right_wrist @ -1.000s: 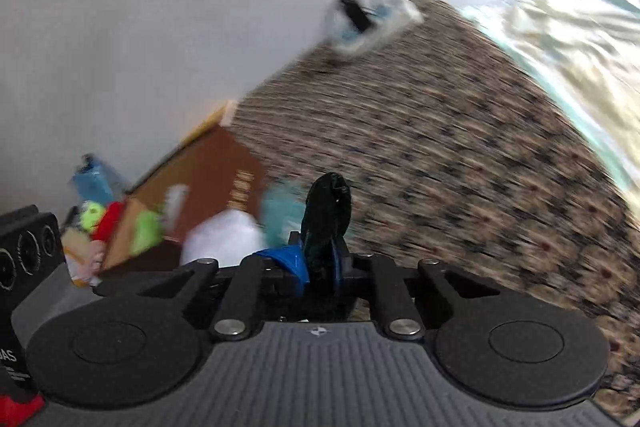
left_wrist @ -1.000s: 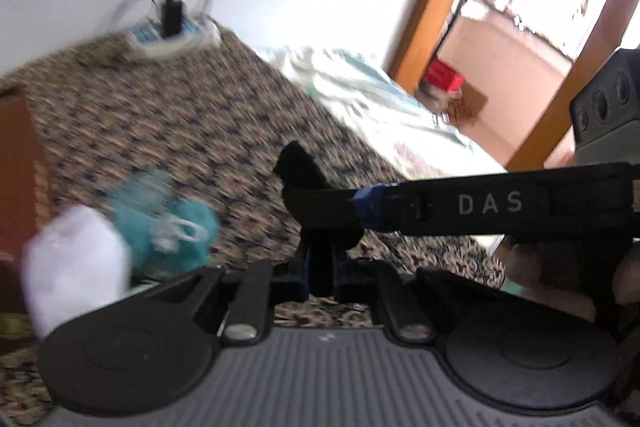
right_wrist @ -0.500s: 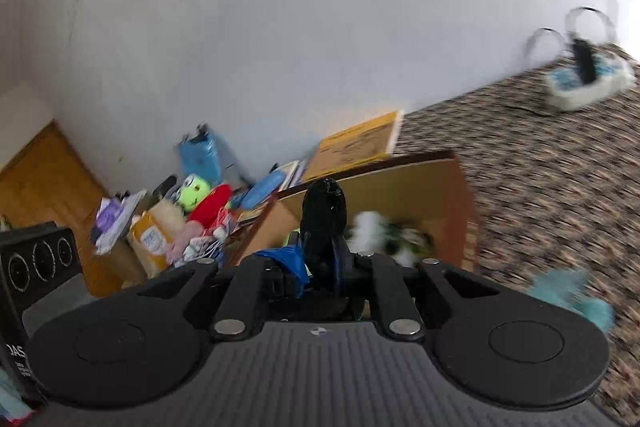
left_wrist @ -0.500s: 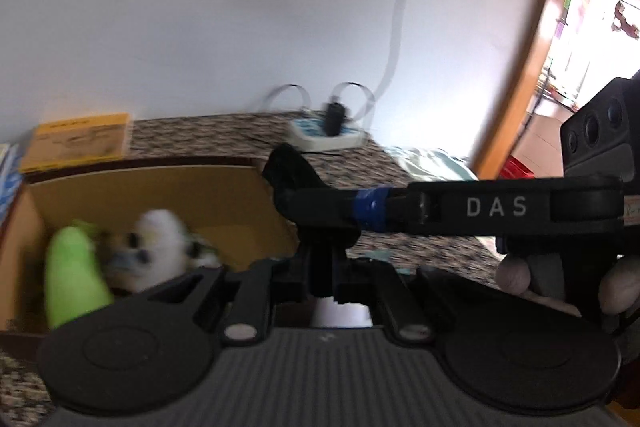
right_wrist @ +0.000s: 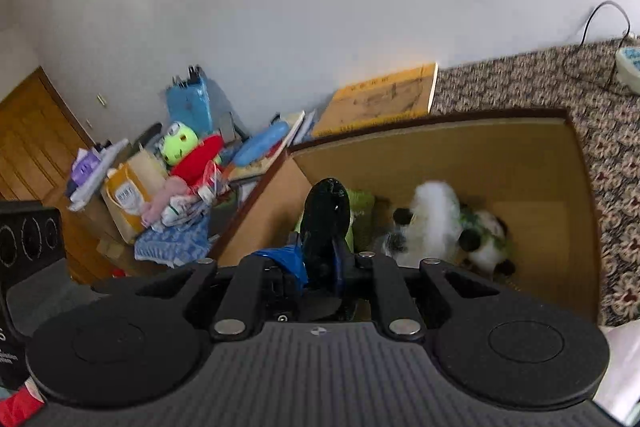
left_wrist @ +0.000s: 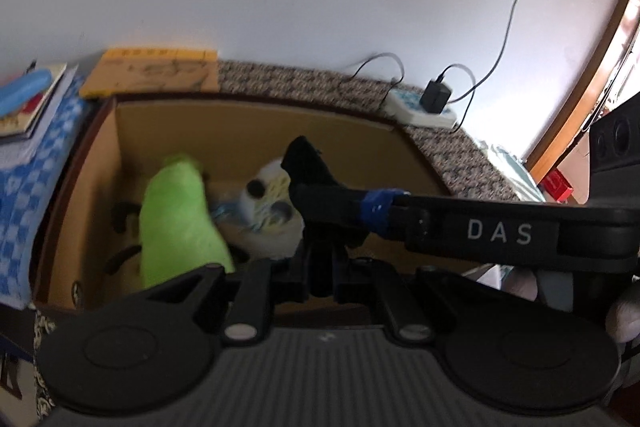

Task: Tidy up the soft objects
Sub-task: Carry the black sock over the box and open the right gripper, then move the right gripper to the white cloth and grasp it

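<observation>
An open cardboard box (left_wrist: 248, 131) stands on the patterned bedspread and holds a lime green plush (left_wrist: 176, 215) and a white plush with black eyes (left_wrist: 268, 203). The box also shows in the right wrist view (right_wrist: 532, 163), with the white plush (right_wrist: 432, 219) and a second white, green and black plush (right_wrist: 488, 235) inside. My left gripper (left_wrist: 304, 163) is shut and empty, above the box. My right gripper (right_wrist: 324, 203) is shut and empty, over the box's left side; its arm crosses the left wrist view.
A yellow book (left_wrist: 152, 73) lies behind the box. A power strip with a charger (left_wrist: 424, 105) sits on the bedspread (right_wrist: 608, 147) by the wall. A pile of toys, bags and a blue checked cloth (right_wrist: 176, 171) lies left of the box.
Both grippers swung from the bedspread, where a white and a teal soft thing lay, over to the cardboard box. Both stayed shut.
</observation>
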Motion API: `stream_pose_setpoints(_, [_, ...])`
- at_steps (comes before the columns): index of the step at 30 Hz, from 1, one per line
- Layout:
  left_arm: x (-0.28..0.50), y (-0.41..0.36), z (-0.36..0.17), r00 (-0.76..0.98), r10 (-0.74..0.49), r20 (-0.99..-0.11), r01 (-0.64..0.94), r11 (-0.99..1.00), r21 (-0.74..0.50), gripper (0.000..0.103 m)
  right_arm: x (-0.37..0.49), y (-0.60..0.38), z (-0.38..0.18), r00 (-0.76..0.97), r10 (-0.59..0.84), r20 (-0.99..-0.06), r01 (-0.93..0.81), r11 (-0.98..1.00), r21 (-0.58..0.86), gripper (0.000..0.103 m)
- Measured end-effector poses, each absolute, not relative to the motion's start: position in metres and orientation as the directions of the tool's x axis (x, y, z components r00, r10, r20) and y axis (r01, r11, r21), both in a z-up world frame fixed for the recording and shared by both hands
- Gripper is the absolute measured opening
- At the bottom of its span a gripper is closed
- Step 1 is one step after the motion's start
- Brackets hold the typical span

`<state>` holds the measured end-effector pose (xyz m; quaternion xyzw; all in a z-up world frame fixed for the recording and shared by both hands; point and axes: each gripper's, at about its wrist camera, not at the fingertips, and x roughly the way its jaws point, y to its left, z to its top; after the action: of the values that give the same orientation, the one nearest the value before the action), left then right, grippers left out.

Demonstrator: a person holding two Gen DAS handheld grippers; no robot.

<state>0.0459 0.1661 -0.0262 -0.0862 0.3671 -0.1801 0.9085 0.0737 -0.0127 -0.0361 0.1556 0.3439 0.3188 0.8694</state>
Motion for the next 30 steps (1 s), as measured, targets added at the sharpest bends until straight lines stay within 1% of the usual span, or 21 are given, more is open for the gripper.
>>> stream_pose_setpoints(1, [0.047, 0.169, -0.030, 0.658, -0.383, -0.648, 0.258, 0.924, -0.284, 0.004, 0.077, -0.008, -0.040, 0.555, 0.657, -0.511, -0.443, 0.753, 0.487, 0.000])
stream_pose_setpoints(2, [0.049, 0.170, -0.035, 0.651, -0.374, -0.660, 0.252, 0.927, -0.277, 0.005, 0.079, -0.005, -0.043, 0.552, 0.652, -0.520, -0.438, 0.757, 0.484, 0.005])
stream_pose_setpoints(4, [0.052, 0.174, -0.042, 0.646, -0.355, -0.676, 0.240, 0.935, -0.262, 0.006, 0.081, -0.002, -0.048, 0.567, 0.628, -0.532, -0.411, 0.776, 0.478, 0.005])
stream_pose_setpoints(5, [0.051, 0.176, -0.042, 0.653, -0.348, -0.672, 0.239, 0.938, -0.253, 0.008, 0.082, -0.004, -0.049, 0.578, 0.620, -0.531, -0.395, 0.782, 0.483, 0.006])
stream_pose_setpoints(7, [0.050, 0.179, -0.041, 0.656, -0.347, -0.670, 0.242, 0.938, -0.250, 0.021, 0.083, -0.010, -0.050, 0.589, 0.625, -0.513, -0.363, 0.771, 0.523, 0.007])
stream_pose_setpoints(8, [0.049, 0.180, -0.040, 0.662, -0.342, -0.667, 0.240, 0.940, -0.244, 0.035, 0.084, -0.013, -0.050, 0.587, 0.635, -0.501, -0.353, 0.758, 0.548, 0.007])
stream_pose_setpoints(9, [0.048, 0.181, -0.040, 0.665, -0.339, -0.666, 0.239, 0.941, -0.240, 0.040, 0.085, -0.015, -0.050, 0.581, 0.643, -0.499, -0.344, 0.750, 0.565, 0.007])
stream_pose_setpoints(12, [0.048, 0.184, -0.040, 0.666, -0.333, -0.667, 0.235, 0.943, -0.236, 0.040, 0.082, -0.019, -0.048, 0.575, 0.645, -0.504, -0.343, 0.749, 0.567, 0.007])
stream_pose_setpoints(17, [0.042, 0.182, -0.031, 0.675, -0.317, -0.666, 0.231, 0.948, -0.218, 0.041, 0.067, -0.034, -0.045, 0.614, 0.606, -0.507, -0.319, 0.777, 0.542, 0.008])
stream_pose_setpoints(19, [0.038, 0.178, -0.025, 0.682, -0.313, -0.661, 0.235, 0.950, -0.207, 0.046, 0.063, -0.043, -0.045, 0.631, 0.584, -0.510, -0.300, 0.790, 0.534, 0.008])
stream_pose_setpoints(21, [0.035, 0.175, -0.019, 0.686, -0.308, -0.659, 0.234, 0.951, -0.201, 0.055, 0.059, -0.052, -0.043, 0.647, 0.569, -0.508, -0.285, 0.798, 0.531, 0.008])
stream_pose_setpoints(24, [0.032, 0.165, -0.010, 0.689, -0.296, -0.661, 0.239, 0.954, -0.179, 0.058, 0.049, -0.066, -0.038, 0.672, 0.547, -0.499, -0.278, 0.811, 0.515, 0.008])
stream_pose_setpoints(30, [0.018, 0.132, 0.002, 0.692, -0.299, -0.657, 0.290, 0.949, -0.126, 0.059, 0.026, -0.096, -0.030, 0.707, 0.509, -0.490, -0.265, 0.834, 0.485, 0.008])
